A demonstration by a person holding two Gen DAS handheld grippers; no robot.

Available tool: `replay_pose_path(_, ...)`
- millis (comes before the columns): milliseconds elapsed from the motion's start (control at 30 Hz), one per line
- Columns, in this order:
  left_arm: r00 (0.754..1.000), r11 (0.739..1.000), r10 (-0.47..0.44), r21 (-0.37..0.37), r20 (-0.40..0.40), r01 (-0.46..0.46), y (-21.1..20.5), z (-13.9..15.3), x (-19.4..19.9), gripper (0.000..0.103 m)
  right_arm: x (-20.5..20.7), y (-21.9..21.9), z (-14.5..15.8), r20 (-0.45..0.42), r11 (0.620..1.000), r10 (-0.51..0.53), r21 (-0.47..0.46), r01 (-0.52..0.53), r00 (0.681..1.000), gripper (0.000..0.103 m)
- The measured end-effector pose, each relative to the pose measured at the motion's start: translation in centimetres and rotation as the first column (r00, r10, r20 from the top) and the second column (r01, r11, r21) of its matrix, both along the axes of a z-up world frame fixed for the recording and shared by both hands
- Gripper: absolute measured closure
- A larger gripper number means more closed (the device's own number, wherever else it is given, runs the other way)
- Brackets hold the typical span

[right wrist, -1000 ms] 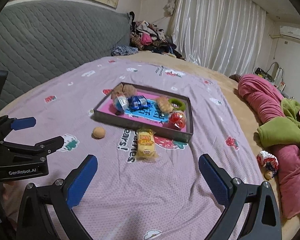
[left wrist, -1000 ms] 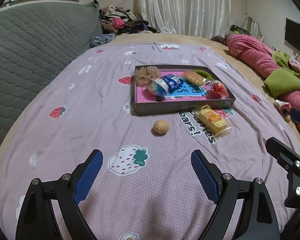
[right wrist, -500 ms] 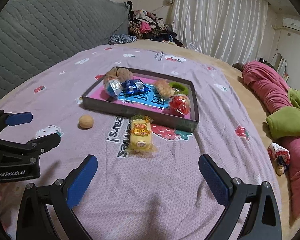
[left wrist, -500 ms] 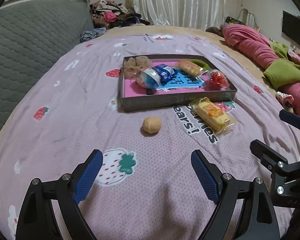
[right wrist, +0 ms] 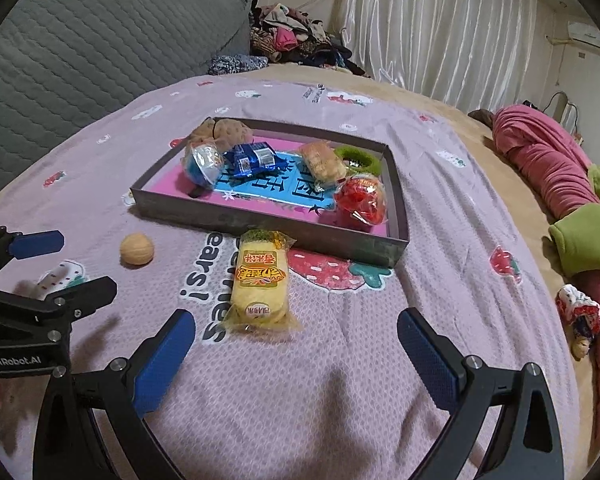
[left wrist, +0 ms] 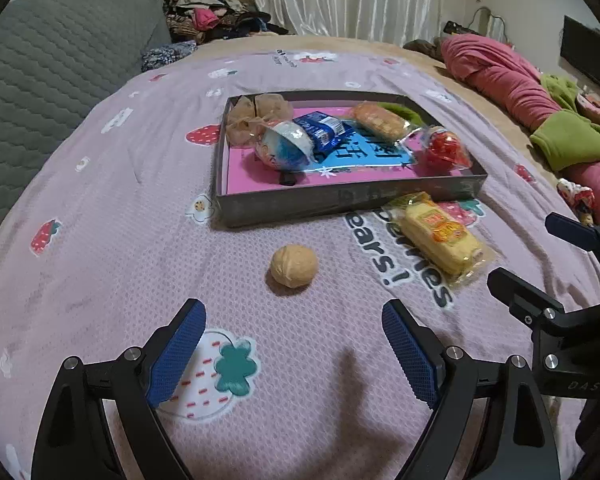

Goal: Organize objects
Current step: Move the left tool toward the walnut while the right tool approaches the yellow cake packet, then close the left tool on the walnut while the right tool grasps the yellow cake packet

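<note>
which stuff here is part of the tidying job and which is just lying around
Part of the job:
- walnut, loose on the bedspread
- yellow snack pack, loose beside the tray
- tray holding the sorted snacks
- left gripper and right gripper, both open

Just lying about:
- pink quilt
- green cloth
- clothes pile
- small doll

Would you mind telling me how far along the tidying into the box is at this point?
Mostly done: several wrapped snacks and a green ring already lie inside the grey box. Nothing is in hand; the left gripper and right gripper are both open and empty. Left to do: the walnut and the yellow cake packet lie on the blanket outside the box, the packet's end close against its front wall.
</note>
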State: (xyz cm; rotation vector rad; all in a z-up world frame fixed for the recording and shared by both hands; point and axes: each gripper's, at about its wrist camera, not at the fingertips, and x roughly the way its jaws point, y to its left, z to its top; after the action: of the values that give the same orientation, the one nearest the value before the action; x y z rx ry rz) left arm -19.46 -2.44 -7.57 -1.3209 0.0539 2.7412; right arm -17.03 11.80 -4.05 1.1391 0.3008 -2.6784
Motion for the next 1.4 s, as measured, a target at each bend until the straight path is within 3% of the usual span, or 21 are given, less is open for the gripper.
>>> replay_pose_path(1233,0.999,0.999,0.040,0.008,0.025,-0.041,-0.8,-3.2,-5.7,0.013,-6.1,-2.5,-4.6,0.090,0.999,0.029,0.025,-0.031,0.996,0.001)
replay_pose_path(1400,0.999,0.999,0.034,0.016,0.036,-0.035,-0.6,-3.7,-6.1,0.013,-6.7,-2.7,-5.2,0.111,0.999,0.040,0.017,-0.042,0.993,0.012)
